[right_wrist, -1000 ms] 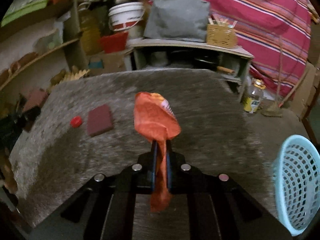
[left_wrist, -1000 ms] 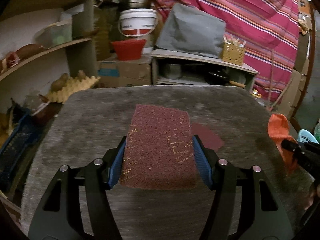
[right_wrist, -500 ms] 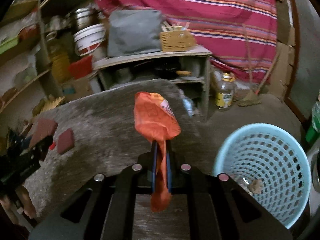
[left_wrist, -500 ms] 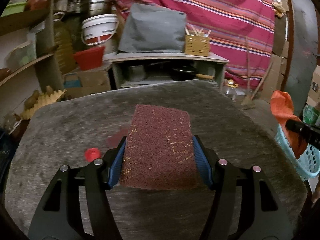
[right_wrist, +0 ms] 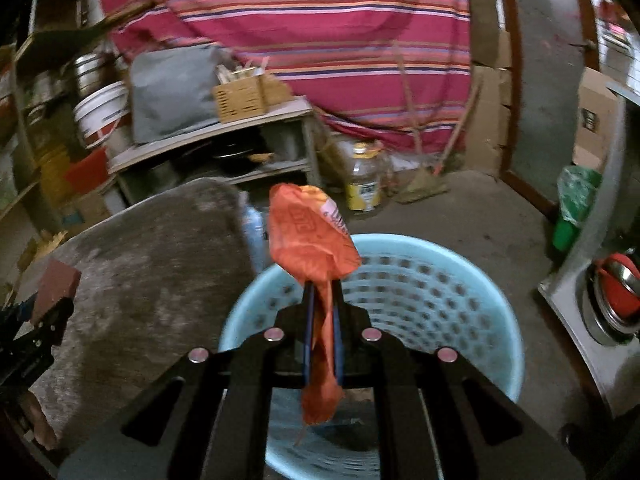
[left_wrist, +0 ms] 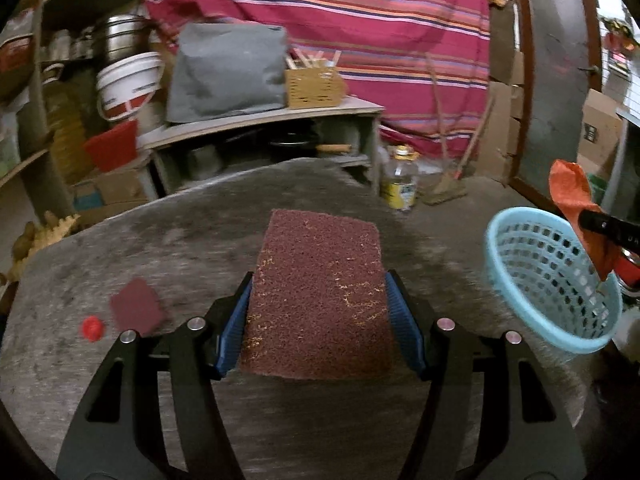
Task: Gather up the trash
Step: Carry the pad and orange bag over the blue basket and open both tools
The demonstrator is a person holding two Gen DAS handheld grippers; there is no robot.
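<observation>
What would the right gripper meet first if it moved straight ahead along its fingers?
Probably the far inner wall of the light blue basket: the right gripper, shut on the orange wrapper, points over its opening. Depth is uncertain.

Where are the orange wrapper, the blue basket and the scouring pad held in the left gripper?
orange wrapper (right_wrist: 310, 240): right wrist view, crumpled upper part.
blue basket (right_wrist: 420, 292): right wrist view, inner wall.
scouring pad (left_wrist: 320, 292): left wrist view, top face.

A cluttered home storeroom: pot-laden shelves (left_wrist: 100, 36), striped cloth (left_wrist: 360, 20), cardboard boxes (left_wrist: 600, 128), a broom (left_wrist: 452, 184).
</observation>
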